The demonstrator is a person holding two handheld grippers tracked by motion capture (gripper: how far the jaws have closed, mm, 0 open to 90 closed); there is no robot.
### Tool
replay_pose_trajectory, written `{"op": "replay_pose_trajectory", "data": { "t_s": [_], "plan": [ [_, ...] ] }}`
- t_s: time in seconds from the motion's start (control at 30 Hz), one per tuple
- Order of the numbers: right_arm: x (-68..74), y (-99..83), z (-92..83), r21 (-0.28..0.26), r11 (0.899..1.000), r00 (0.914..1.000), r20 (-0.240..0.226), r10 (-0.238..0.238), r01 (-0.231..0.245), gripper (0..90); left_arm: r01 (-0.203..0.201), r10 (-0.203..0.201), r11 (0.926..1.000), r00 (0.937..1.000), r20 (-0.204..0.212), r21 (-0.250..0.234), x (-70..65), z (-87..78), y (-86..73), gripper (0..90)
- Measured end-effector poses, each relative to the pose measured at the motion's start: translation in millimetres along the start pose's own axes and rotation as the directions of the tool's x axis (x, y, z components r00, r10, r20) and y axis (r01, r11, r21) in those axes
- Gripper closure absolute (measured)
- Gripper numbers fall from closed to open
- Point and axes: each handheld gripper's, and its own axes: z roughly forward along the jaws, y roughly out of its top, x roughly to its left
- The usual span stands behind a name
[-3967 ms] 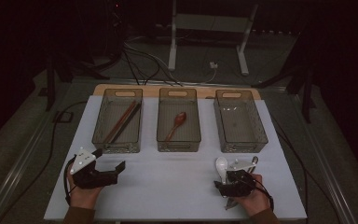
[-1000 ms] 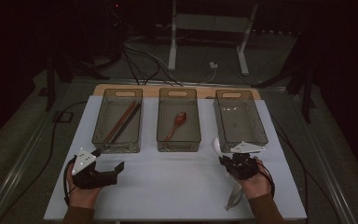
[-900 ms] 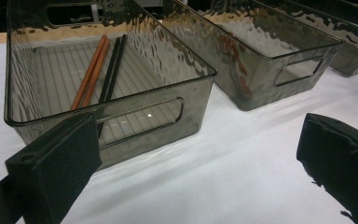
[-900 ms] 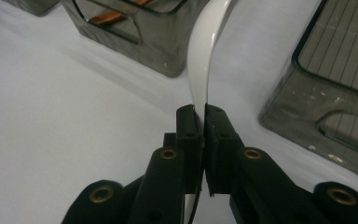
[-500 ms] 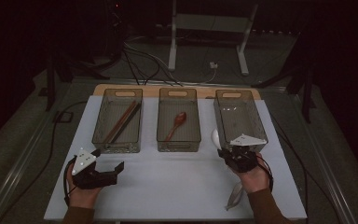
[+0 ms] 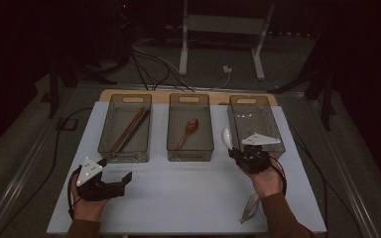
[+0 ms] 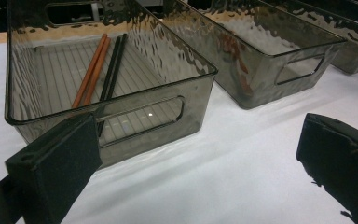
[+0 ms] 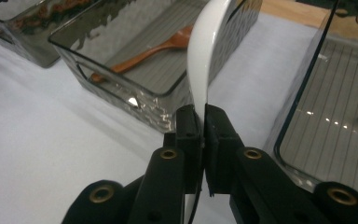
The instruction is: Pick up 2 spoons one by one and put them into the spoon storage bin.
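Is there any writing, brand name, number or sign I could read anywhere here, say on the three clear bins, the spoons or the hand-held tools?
None: no readable word, number or sign stands on anything.
Left bin, middle bin, right bin: plain ribbed plastic, unlabelled.
White spoon, wooden spoon, chopsticks: unmarked.
Grey plates on the left tool and right tool: small dark dots, too small to read as marks.

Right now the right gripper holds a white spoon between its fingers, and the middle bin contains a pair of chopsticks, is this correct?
Not quite. The right gripper does hold the white spoon, but the middle bin contains a brown wooden spoon, as the high view shows. The chopsticks lie in the left bin.
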Motion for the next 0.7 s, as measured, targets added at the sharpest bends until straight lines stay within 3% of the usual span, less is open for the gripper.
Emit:
{"op": "replay_pose_trajectory", "data": {
  "t_s": [0.7],
  "plan": [
    [2.4,25.1,17.3,-0.023,1.000,1.0000,-0.003,0.000,0.000,85.9,-0.001,0.001,1.0000,1.0000,0.000,0.001,0.4,-0.2,-0.4,0.7]
  ]
}}
